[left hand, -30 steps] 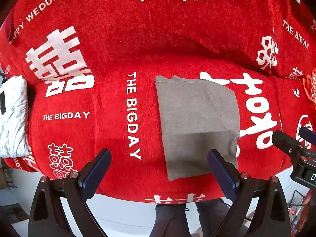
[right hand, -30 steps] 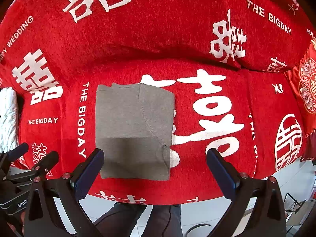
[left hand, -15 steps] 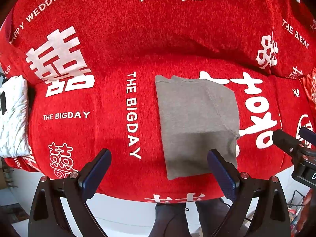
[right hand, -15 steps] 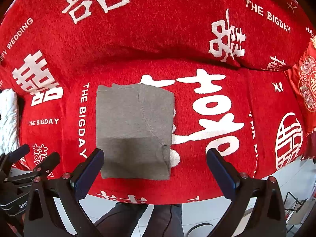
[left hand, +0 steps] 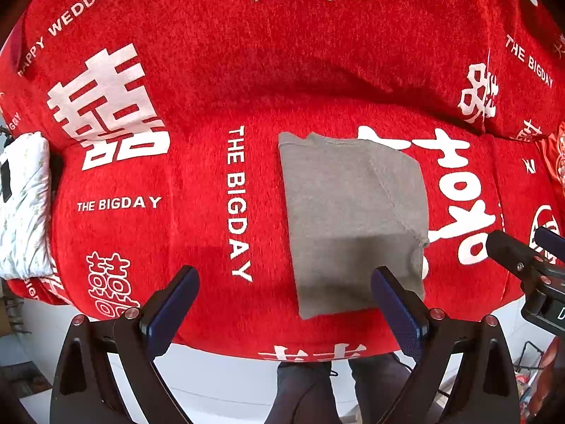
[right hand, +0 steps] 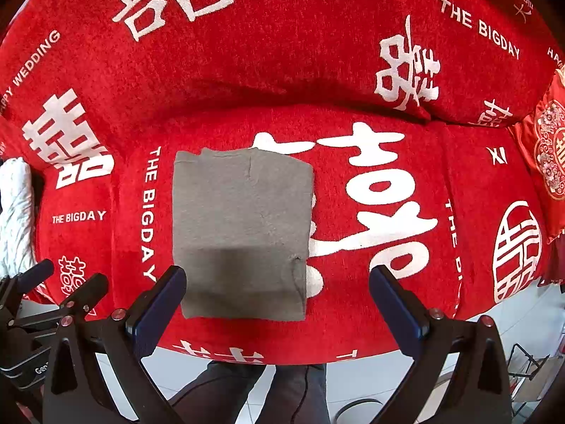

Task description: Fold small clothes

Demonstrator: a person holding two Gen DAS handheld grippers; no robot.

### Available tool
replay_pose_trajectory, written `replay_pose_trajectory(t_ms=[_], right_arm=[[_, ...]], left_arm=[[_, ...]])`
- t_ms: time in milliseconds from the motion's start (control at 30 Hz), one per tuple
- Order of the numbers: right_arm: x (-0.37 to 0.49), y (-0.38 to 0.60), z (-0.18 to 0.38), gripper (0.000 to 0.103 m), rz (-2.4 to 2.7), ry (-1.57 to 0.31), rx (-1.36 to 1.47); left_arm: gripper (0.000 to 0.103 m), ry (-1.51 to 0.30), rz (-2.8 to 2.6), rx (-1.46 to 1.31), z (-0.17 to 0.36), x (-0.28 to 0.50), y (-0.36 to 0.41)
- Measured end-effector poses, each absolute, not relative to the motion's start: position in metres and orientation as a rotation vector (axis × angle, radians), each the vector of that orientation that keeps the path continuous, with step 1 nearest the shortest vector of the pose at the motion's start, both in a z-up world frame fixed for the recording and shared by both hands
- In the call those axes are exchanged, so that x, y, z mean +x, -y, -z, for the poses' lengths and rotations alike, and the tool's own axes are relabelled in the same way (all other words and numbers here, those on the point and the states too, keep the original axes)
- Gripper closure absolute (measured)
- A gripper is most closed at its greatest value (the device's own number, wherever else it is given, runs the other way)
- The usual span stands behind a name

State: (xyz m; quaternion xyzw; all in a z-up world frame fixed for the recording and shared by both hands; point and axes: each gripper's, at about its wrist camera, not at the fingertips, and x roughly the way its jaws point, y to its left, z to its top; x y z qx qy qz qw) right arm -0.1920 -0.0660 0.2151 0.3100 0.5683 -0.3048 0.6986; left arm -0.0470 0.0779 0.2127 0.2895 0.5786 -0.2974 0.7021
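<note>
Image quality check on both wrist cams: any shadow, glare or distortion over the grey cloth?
Left wrist: a hard-edged shadow darkens the near part of the grey cloth; no glare; fisheye bows the red cover, corners black. Right wrist: the same dark band crosses the cloth's near end; cover text stays sharp, edges curve. Both tongs, left and right, are in focus and open.

White garment (left hand: 24, 205) cut off at the left edge; right gripper (left hand: 522, 261) mostly out of frame.
</note>
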Motion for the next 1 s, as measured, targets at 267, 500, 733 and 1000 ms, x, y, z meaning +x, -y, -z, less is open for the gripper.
replay_pose_trajectory(t_ms=[267, 500, 733, 1000], right_arm=[[-0.1917, 0.0631, -0.2157, 0.000, 0.677, -1.268, 0.693], [-0.1890, 0.0635, -0.2176, 0.000, 0.675, -1.268, 0.684], [-0.1874, 0.0636, -0.2186, 0.000, 0.672, -1.271, 0.679], [-0.1858, 0.0633, -0.2193, 0.000, 0.671, -1.273, 0.670]], left_arm=[[0.005, -1.288, 0.664, 0.643, -0.2132, -0.0490, -0.0791], [0.005, -1.285, 0.665, 0.640, -0.2136, -0.0475, -0.0784], [0.005, -1.283, 0.662, 0.638, -0.2148, -0.0460, -0.0784], [0.005, -1.278, 0.659, 0.637, -0.2159, -0.0470, -0.0783]])
